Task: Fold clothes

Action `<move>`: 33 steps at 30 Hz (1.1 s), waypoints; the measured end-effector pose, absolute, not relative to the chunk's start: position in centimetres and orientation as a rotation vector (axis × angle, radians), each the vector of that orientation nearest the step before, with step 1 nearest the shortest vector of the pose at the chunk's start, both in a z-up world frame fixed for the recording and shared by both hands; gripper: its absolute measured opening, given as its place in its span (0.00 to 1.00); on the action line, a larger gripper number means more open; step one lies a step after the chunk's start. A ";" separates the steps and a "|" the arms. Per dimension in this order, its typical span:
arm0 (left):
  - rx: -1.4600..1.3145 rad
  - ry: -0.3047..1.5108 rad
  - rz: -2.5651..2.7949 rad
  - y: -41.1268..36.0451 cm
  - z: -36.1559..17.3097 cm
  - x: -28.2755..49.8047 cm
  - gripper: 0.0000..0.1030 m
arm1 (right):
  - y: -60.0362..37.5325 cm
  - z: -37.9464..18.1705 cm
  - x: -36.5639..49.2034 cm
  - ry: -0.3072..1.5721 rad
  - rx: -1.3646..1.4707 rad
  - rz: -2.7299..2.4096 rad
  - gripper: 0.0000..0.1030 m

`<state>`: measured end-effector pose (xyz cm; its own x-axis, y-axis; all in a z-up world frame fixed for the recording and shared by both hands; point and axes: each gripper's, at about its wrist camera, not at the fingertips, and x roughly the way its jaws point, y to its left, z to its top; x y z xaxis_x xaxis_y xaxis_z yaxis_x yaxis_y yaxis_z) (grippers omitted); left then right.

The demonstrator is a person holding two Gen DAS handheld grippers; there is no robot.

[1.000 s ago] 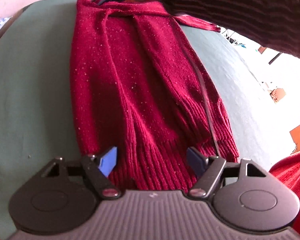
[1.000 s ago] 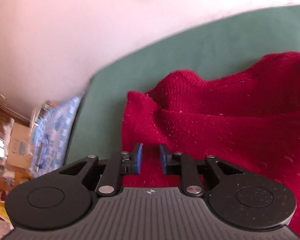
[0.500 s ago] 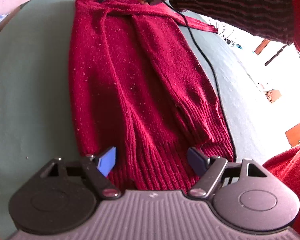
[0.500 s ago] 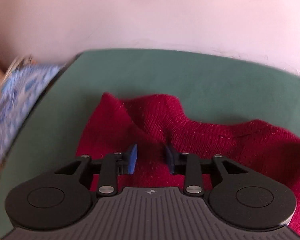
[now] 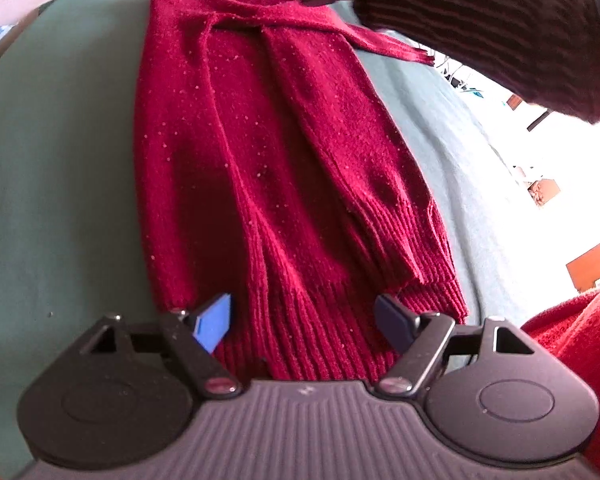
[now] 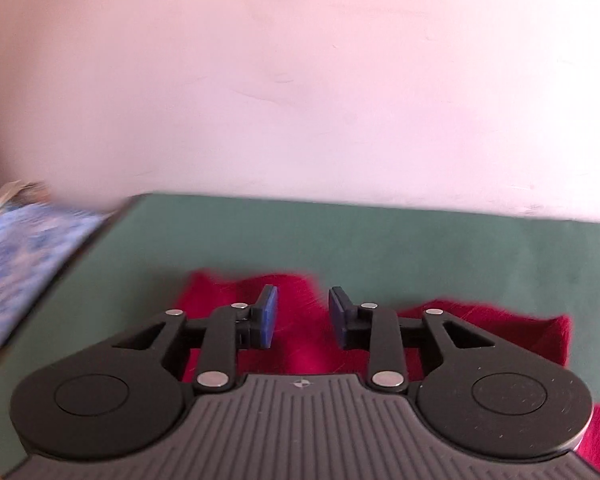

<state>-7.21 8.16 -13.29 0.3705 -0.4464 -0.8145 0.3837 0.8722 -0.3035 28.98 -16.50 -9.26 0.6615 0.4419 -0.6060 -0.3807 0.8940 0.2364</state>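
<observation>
A: Your red sweater (image 5: 284, 168) lies flat on the green tabletop (image 5: 60, 160), both sides folded in, making 1 long strip. Its long axis runs straight away from your left gripper (image 5: 304, 316).

B: Which end is nearer?

A: The ribbed hem sits right between and below the left jaws, which stand wide with nothing held. The collar end is far off, under your right gripper (image 6: 300, 316), whose jaws are parted narrowly over the knit and grip nothing.

B: So the next fold?

A: Likely hem toward collar, along that axis; your left is nearer the hem.

B: Any labels?

A: No readable writing. A blue patterned cloth (image 6: 24, 264) lies beyond the tabletop edge.
</observation>
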 end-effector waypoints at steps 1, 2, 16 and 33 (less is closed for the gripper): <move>-0.065 1.064 -0.533 8.1 -13.3 -7.3 0.76 | -16.1 -9.3 27.9 0.746 0.101 0.532 0.30; -0.066 1.064 -0.535 8.0 -13.3 -7.3 0.78 | -15.9 -9.7 27.1 0.790 0.118 0.579 0.30; -0.119 0.967 -0.463 10.9 -10.3 -7.4 0.64 | -14.5 -12.1 22.4 0.959 0.252 0.735 0.14; -0.214 0.885 -0.355 10.7 -14.6 -1.3 0.04 | -11.3 -16.2 20.2 1.234 0.318 1.073 0.00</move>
